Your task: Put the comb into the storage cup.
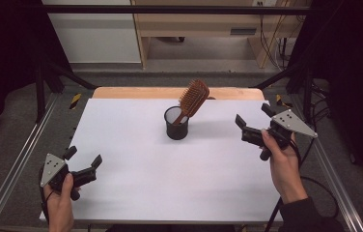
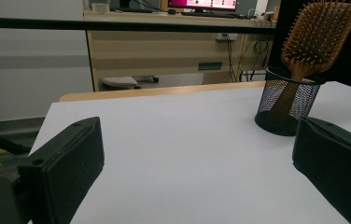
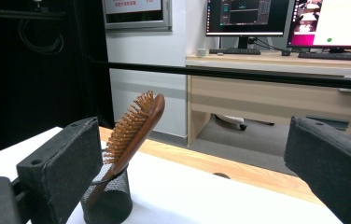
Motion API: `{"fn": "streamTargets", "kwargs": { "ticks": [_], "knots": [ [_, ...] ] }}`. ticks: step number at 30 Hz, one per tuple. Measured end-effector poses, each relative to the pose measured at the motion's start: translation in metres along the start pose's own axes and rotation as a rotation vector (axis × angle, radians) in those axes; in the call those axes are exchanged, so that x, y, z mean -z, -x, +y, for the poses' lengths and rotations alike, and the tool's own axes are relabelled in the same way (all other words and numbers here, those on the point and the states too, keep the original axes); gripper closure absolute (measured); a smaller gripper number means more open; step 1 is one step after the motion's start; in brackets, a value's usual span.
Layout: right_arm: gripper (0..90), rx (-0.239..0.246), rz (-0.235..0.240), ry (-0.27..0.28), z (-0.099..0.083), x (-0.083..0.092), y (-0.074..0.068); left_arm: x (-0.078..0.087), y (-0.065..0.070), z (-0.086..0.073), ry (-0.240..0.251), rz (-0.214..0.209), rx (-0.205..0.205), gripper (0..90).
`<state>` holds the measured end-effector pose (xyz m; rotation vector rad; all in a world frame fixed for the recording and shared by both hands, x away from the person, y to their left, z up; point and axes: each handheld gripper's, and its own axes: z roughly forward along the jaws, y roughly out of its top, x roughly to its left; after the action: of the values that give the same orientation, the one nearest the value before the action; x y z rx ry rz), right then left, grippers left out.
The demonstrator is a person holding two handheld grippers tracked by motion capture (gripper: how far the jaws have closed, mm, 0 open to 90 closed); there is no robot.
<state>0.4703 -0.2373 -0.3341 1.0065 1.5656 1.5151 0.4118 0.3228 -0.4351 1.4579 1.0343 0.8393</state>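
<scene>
I see a wooden hairbrush [image 1: 193, 98] standing handle-down in a black mesh cup [image 1: 176, 123]. The cup sits on the white desk [image 1: 170, 174], nearer the far edge than the near one and about midway between the left and right edges. The brush's long axis runs steeply up from the cup, and in the high view its head leans toward the far edge and a little toward the right edge, resting against the cup's rim. Its bristles face up and toward the near-left part of the desk; in the left gripper view the bristle face [image 2: 320, 30] looks straight at my camera, while the right gripper view catches the brush [image 3: 134, 128] edge-on, bristles turned left.

My left gripper [image 1: 82, 162] is at the near left corner of the desk, held in a hand [image 1: 60, 200], its jaws spread wide with nothing between them. My right gripper [image 1: 253, 120] hangs by the right edge, well apart from the cup, jaws likewise gaping and empty, aimed toward the brush.
</scene>
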Motion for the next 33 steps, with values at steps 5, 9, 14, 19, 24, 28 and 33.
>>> {"fn": "streamTargets", "kwargs": {
  "ticks": [5, 9, 14, 19, 24, 28, 33],
  "knots": [
    [4.5, -0.006, -0.005, -0.001, -0.004, 0.006, 0.004, 0.0, 0.0, 0.0, 0.005, 0.001, 0.002, 2.5],
    [4.4, -0.015, -0.012, -0.005, -0.008, 0.011, 0.007, 0.001, 0.0, 0.001, 0.009, 0.001, -0.001, 2.5],
    [4.5, -0.017, -0.02, -0.005, -0.012, 0.015, 0.01, 0.002, -0.002, 0.001, 0.012, 0.004, 0.0, 2.4],
    [4.4, -0.016, -0.024, -0.003, -0.014, 0.02, 0.013, 0.003, -0.002, 0.002, 0.018, 0.005, 0.002, 2.5],
    [4.4, -0.015, -0.029, 0.001, -0.017, 0.027, 0.015, 0.004, -0.002, 0.002, 0.023, 0.009, -0.004, 2.5],
    [4.1, -0.019, -0.036, -0.003, -0.022, 0.033, 0.018, 0.004, -0.002, 0.002, 0.022, 0.002, -0.001, 2.5],
    [3.3, -0.024, -0.047, -0.002, -0.03, 0.039, 0.022, 0.005, -0.002, 0.002, 0.027, -0.001, -0.001, 2.5]
  ]
}}
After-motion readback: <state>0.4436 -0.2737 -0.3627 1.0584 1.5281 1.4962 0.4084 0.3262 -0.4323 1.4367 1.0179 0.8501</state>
